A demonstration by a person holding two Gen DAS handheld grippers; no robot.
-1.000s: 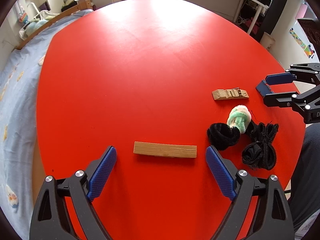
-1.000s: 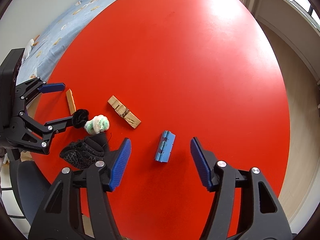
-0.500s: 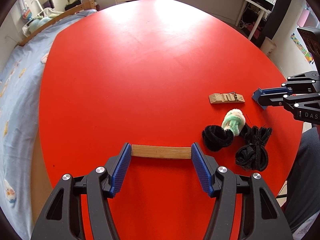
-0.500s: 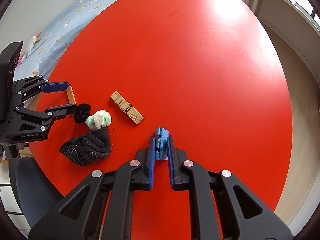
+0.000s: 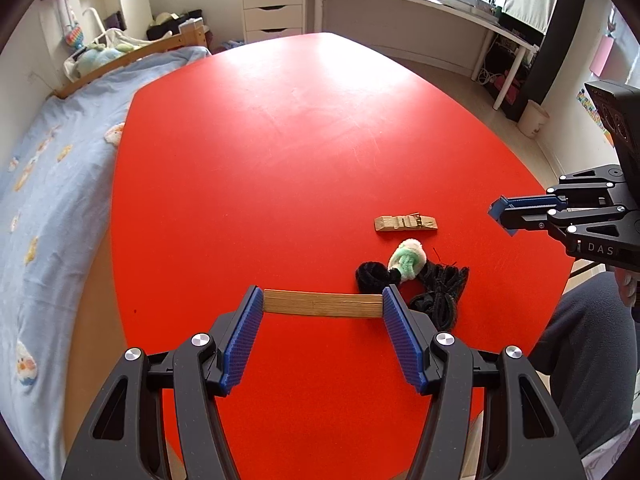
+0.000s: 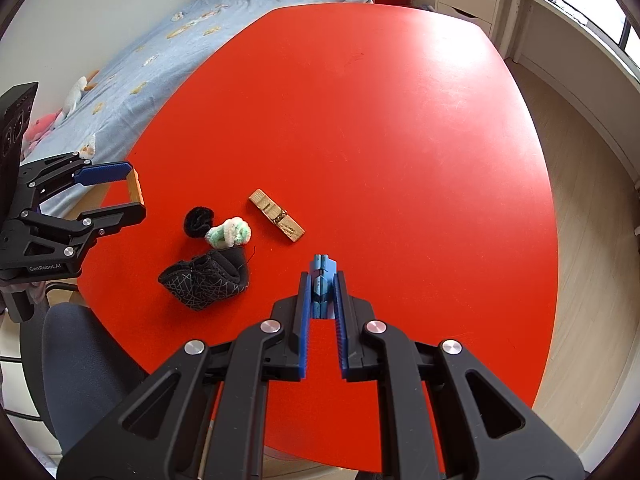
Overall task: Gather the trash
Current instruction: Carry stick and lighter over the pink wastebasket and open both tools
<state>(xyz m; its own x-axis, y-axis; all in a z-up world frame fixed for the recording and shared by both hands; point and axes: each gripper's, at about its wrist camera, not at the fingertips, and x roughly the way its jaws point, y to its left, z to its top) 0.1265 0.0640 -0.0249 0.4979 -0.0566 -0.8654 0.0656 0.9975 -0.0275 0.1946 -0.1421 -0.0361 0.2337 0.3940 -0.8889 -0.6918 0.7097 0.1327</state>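
My left gripper (image 5: 322,300) is shut on a flat wooden stick (image 5: 322,303), gripped by its two ends and lifted above the red table (image 5: 280,140); the stick also shows in the right wrist view (image 6: 135,186). My right gripper (image 6: 323,280) is shut on a blue clothespin (image 6: 322,276) and holds it above the table. A wooden clothespin (image 5: 405,223), a black fuzzy ring (image 5: 374,276), a green-white pompom (image 5: 408,262) and a black sock (image 6: 206,279) lie on the table between the grippers.
A bed with a blue cover (image 5: 44,184) runs along the table's left edge. White drawers (image 5: 272,8) and a long desk (image 5: 420,4) stand behind. A dark chair (image 6: 80,360) is at the near edge.
Both grippers closed, the left on the wooden stick, the right on the blue clothespin, and both then lifted their items off the table.
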